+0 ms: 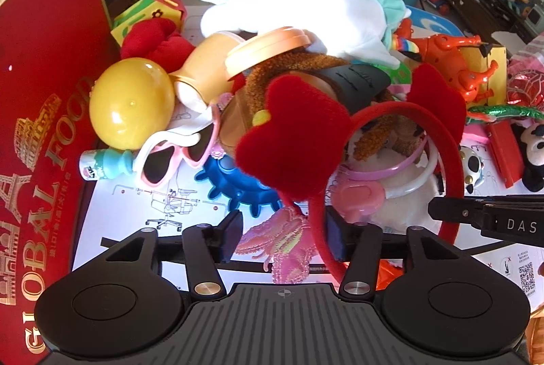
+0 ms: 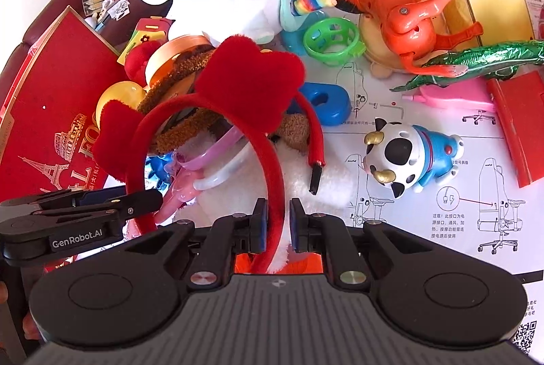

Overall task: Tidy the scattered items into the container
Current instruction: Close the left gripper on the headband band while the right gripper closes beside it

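A red plush headband [image 2: 272,167] with two heart-shaped ears stands upright over the toy pile. My right gripper [image 2: 276,222] is shut on its band near one end. The same headband [image 1: 408,108] arches across the left wrist view, and its other leg runs down beside the right finger of my left gripper [image 1: 284,237]. That gripper is open, with a pink beaded piece [image 1: 285,249] lying on the sheet between its jaws. A red "GLOBAL FOOD" box [image 1: 44,113] stands at the left.
Piled under the headband are a yellow ball [image 1: 132,106], pink sunglasses [image 1: 170,157], a blue gear [image 1: 238,184] and a white-and-teal plush unicorn [image 1: 299,1]. To the right lie an orange plastic horse [image 2: 401,14], a green ring [image 2: 331,40] and a cow figure [image 2: 404,157].
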{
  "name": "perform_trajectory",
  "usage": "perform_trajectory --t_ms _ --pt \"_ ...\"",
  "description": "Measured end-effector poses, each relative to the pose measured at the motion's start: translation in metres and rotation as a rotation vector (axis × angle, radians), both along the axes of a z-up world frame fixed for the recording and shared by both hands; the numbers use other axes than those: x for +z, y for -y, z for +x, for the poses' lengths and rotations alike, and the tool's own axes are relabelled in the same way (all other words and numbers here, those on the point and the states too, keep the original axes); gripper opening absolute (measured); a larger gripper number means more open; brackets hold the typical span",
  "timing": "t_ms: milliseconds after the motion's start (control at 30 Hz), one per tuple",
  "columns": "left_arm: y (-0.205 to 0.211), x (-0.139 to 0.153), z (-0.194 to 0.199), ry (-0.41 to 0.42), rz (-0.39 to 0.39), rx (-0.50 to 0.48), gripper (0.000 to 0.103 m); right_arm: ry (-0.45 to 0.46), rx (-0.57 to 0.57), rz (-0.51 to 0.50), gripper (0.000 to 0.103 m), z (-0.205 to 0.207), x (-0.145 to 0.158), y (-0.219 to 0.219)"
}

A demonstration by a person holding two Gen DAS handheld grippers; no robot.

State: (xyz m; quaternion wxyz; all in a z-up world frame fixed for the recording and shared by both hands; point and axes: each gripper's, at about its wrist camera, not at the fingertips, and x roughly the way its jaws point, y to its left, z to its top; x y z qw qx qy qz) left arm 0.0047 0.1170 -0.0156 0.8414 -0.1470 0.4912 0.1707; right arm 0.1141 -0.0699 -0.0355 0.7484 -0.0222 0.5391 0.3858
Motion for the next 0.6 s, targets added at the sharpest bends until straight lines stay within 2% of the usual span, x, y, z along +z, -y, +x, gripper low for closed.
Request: perform_trajectory --t_ms 67,200,267,333,433,500,600 --pt "-0.002 -0.001 -0.002 0.002 -0.003 0.011 0.066 -0.001 0.001 0.003 0.016 0.000 0.001 -0.002" --pt "-0.001 -0.001 -0.004 0.022 -0.019 0.001 0.038 0.000 -0.011 0.002 0.016 0.000 0.002 -0.006" --pt "0.002 -0.001 -0.004 0.029 -0.015 -0.013 0.032 0.006 -0.009 -0.004 0.016 -0.002 0.002 -0.008" --pt "0.007 0.000 -0.004 0.041 -0.001 -0.039 0.020 0.014 -0.002 -0.011 0.016 -0.004 0.001 -0.010" --pt "0.014 0.000 -0.003 0.038 0.040 -0.073 0.020 0.049 0.013 -0.019 0.012 -0.008 0.002 -0.012" --pt "0.013 -0.001 -0.001 0.035 0.042 -0.072 0.043 0.072 0.028 -0.019 0.010 -0.011 0.004 -0.014" --pt "0.008 -0.001 0.001 0.035 0.045 -0.059 0.045 0.072 0.029 -0.008 0.010 -0.011 0.006 -0.014"
